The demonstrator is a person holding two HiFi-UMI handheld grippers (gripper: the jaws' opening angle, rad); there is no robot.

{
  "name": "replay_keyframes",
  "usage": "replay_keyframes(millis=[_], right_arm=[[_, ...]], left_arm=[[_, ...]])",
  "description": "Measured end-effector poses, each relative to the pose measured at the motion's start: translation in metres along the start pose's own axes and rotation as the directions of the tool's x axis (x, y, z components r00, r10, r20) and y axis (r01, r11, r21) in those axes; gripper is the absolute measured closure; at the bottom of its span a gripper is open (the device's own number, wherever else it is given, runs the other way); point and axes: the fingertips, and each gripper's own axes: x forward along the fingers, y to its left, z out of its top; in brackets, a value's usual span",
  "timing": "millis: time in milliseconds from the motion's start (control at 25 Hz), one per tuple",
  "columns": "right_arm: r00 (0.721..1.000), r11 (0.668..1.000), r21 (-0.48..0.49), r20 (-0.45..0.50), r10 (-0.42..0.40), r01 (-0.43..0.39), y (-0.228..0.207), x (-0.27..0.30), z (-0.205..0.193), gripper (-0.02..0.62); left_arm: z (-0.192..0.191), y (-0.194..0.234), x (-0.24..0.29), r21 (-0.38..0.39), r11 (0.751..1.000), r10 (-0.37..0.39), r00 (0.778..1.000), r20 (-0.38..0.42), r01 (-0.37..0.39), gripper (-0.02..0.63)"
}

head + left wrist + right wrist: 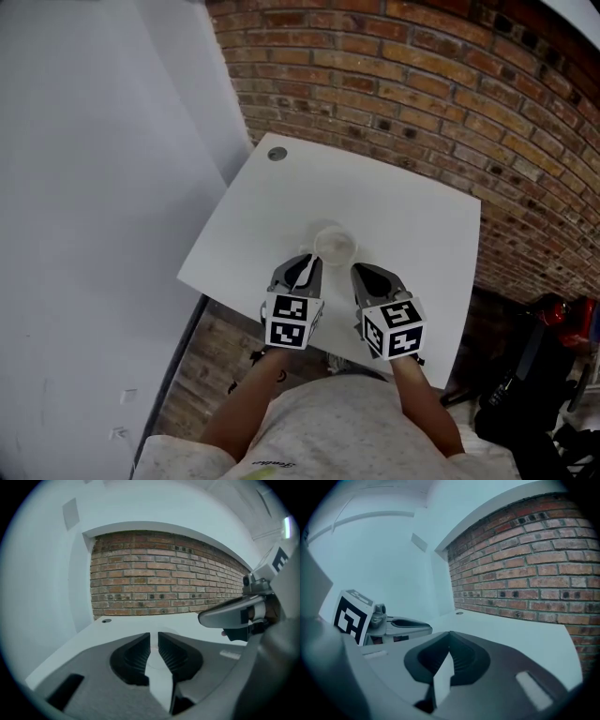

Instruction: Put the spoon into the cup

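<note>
left gripper (305, 262) and right gripper (363, 272) hover just short of the cup (333, 244) on the table (412, 216). left jaws stand a slit apart, nothing seen between. right jaws pressed together, empty.

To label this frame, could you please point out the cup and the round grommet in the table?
cup (334, 246), head view, middle of its open top.
grommet (277, 154), head view, its grey centre.

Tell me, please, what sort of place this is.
Probably an indoor workroom or studio: a bare brick wall, a plain white wall and a small white table with a clear cup.
</note>
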Motion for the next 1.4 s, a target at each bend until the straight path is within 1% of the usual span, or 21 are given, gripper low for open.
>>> replay_keyframes(millis=[120, 320, 600, 840, 1040, 1400], right_arm=[[1.0, 1.0, -0.004, 0.007, -0.004, 0.004, 0.006, -0.007, 0.0, 0.591], [0.999, 1.0, -0.009, 0.023, -0.023, 0.023, 0.012, -0.024, 0.0, 0.591], [0.998, 0.999, -0.03, 0.035, -0.044, 0.045, 0.021, -0.044, 0.0, 0.591], [0.998, 0.998, -0.041, 0.039, -0.043, 0.045, 0.032, -0.057, -0.003, 0.591], [0.998, 0.998, -0.046, 0.042, -0.044, 0.046, 0.036, -0.064, -0.005, 0.591], [0.998, 0.998, -0.05, 0.046, -0.046, 0.048, 0.039, -0.072, -0.006, 0.591]], left_arm=[[-0.001, -0.002, -0.011, -0.01, 1.0, -0.002, 1.0, 0.008, 0.002, 0.56], [-0.001, -0.003, -0.035, -0.017, 1.0, 0.002, 1.0, 0.027, -0.001, 0.594], [0.0, -0.009, -0.062, -0.036, 0.999, -0.003, 0.998, 0.058, 0.005, 0.611], [0.001, -0.016, -0.08, -0.047, 0.999, -0.009, 0.996, 0.085, 0.013, 0.611], [-0.003, -0.018, -0.089, -0.059, 0.998, -0.009, 0.996, 0.092, 0.014, 0.611], [-0.002, -0.022, -0.094, -0.05, 0.999, -0.007, 0.996, 0.092, 0.012, 0.611]])
